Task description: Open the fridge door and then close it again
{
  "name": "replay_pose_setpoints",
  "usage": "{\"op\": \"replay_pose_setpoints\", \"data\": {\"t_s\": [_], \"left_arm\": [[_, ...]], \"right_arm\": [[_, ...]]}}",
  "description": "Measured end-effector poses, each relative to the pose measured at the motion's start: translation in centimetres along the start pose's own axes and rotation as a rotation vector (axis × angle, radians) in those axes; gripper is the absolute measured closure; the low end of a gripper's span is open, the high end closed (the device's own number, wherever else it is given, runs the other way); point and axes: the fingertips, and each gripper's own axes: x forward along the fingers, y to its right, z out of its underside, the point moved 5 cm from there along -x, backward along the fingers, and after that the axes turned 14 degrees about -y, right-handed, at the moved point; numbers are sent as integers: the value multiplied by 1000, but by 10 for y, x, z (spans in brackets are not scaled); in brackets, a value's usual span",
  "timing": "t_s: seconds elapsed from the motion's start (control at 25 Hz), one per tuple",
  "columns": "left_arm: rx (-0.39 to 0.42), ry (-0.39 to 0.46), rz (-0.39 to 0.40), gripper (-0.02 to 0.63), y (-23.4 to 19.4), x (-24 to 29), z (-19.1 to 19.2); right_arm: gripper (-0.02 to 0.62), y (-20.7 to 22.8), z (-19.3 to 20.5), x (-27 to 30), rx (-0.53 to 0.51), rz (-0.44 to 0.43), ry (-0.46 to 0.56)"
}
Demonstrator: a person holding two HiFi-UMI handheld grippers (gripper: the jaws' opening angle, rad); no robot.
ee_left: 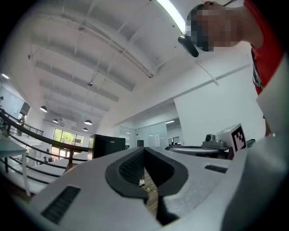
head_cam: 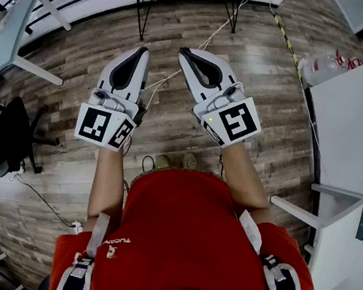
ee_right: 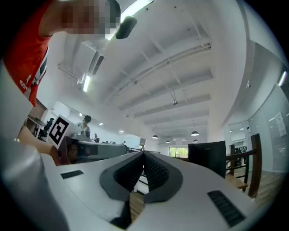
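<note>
Both my left gripper (head_cam: 143,51) and my right gripper (head_cam: 185,52) have their jaws pressed together on nothing. The tall black box-shaped cabinet (ee_right: 207,155), probably the fridge, stands upright well ahead. It lies left of my left jaws and right of my right jaws, so neither hand is clearly nearer.

The left gripper (head_cam: 143,51) and right gripper (head_cam: 184,51) have smooth, matt, pale plastic shells and black ribbed pads (ee_left: 131,167). Under them lies a grainy wood-plank floor (head_cam: 266,66); behind them, a red cloth shirt (head_cam: 181,241).
</note>
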Motion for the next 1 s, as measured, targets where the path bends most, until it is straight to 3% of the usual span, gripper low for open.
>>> {"op": "replay_pose_setpoints", "data": {"t_s": [1.0], "left_arm": [[15,0,-72,597,37,49,-2]], "right_arm": [[571,58,23,-39,10,-35,25]]}}
